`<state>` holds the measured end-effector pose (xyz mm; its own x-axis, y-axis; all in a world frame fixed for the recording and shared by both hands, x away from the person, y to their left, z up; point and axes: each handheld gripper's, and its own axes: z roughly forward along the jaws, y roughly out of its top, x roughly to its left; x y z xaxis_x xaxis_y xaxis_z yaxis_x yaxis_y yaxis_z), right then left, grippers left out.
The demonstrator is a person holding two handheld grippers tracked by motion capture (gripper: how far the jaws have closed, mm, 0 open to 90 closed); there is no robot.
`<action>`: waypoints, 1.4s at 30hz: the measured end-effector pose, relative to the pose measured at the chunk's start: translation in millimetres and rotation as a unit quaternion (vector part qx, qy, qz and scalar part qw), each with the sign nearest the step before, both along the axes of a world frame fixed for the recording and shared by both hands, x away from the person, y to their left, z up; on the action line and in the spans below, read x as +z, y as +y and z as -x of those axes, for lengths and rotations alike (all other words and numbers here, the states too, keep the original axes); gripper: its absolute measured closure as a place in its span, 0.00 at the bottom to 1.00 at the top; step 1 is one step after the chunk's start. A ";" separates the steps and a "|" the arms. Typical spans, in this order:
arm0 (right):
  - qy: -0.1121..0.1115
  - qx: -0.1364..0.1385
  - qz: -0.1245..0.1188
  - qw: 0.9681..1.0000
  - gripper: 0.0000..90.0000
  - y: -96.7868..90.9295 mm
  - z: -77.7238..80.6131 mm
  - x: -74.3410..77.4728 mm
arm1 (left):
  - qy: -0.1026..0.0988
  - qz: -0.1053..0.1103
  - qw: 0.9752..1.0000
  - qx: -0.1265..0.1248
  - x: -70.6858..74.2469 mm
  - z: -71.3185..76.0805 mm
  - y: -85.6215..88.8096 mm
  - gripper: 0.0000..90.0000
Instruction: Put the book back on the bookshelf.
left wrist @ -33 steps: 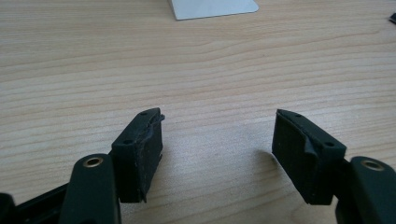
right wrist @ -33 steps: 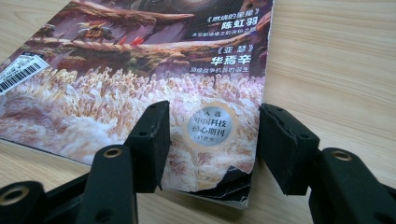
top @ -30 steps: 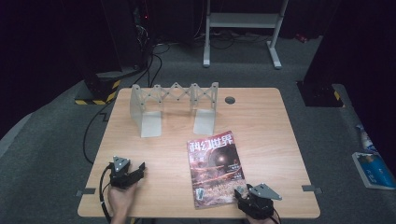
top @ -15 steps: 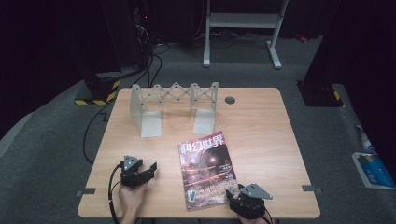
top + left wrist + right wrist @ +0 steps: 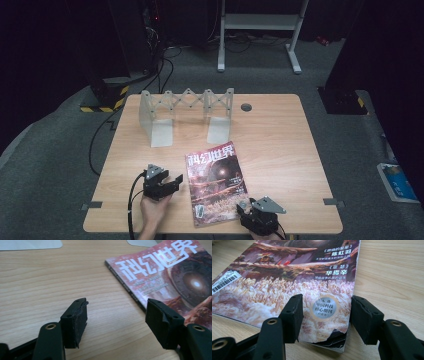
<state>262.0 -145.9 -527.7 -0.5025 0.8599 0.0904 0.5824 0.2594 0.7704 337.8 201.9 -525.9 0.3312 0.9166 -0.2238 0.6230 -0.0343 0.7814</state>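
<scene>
In the high view, the magazine [image 5: 216,184] lay flat near the front edge of the wooden surface [image 5: 280,145], with the left hand-held gripper [image 5: 172,181] just beside its left edge and the right hand-held gripper [image 5: 246,209] at its near right corner; the folding rack [image 5: 186,115] stood well behind. In the left gripper view, the jaws stood wide and empty, and large white characters, 科幻世界, ran across the cover [image 5: 160,262]. A push from here might merely slide the magazine. In the right gripper view, the wide jaws straddled the worn, curled corner [image 5: 332,340] without gripping; closing there might tear it. A round silver seal [image 5: 324,307] read 中国科技核心期刊, beside a barcode [image 5: 224,283] and the name 陈虹羽.
</scene>
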 end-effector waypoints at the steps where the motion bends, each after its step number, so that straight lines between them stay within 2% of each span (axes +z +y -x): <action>1: -0.001 0.002 -0.001 1.000 0.49 0.8 0.1 -0.1 | 0.000 0.000 1.000 0.000 0.0 0.0 0.0 0.38; 7: -0.002 0.010 0.000 1.000 0.49 4.4 0.7 -0.4 | 0.003 -0.006 1.000 -0.026 1.1 -5.8 -18.3 0.38; 10: 0.001 0.010 -0.002 1.000 0.49 5.5 1.3 -0.3 | 0.004 -0.007 1.000 -0.029 0.8 -9.4 -25.5 0.38; 13: 0.000 0.012 -0.002 1.000 0.49 5.9 1.7 -0.3 | 0.005 -0.018 0.999 -0.036 -0.3 -12.5 -30.6 0.38; 15: 0.000 0.015 -0.002 1.000 0.49 6.2 2.1 -0.3 | 0.008 -0.015 0.999 -0.038 -1.6 -13.3 -33.3 0.38; 22: 0.007 0.028 -0.002 1.000 0.49 8.9 4.7 0.5 | 0.000 -0.018 0.999 -0.039 -3.6 -14.1 -38.0 0.39; 26: 0.015 0.037 -0.002 0.999 0.49 9.3 4.7 1.8 | -0.013 -0.033 0.999 -0.041 -5.5 -13.5 -40.4 0.39; 28: 0.019 0.044 -0.001 0.999 0.49 7.9 3.2 2.7 | -0.021 -0.047 0.998 -0.044 -6.1 -13.2 -41.3 0.39; 33: 0.030 0.058 -0.011 0.998 0.53 1.1 -1.2 4.5 | -0.030 -0.052 0.997 -0.041 -7.9 -11.1 -42.9 0.39; 37: 0.028 0.054 -0.014 0.998 0.54 -6.1 -8.7 7.4 | -0.029 -0.049 0.998 -0.040 -8.1 -10.5 -43.2 0.39; 42: 0.034 0.045 -0.034 0.998 0.56 -13.2 -25.2 12.4 | -0.030 -0.050 0.997 -0.039 -8.4 -10.1 -43.5 0.39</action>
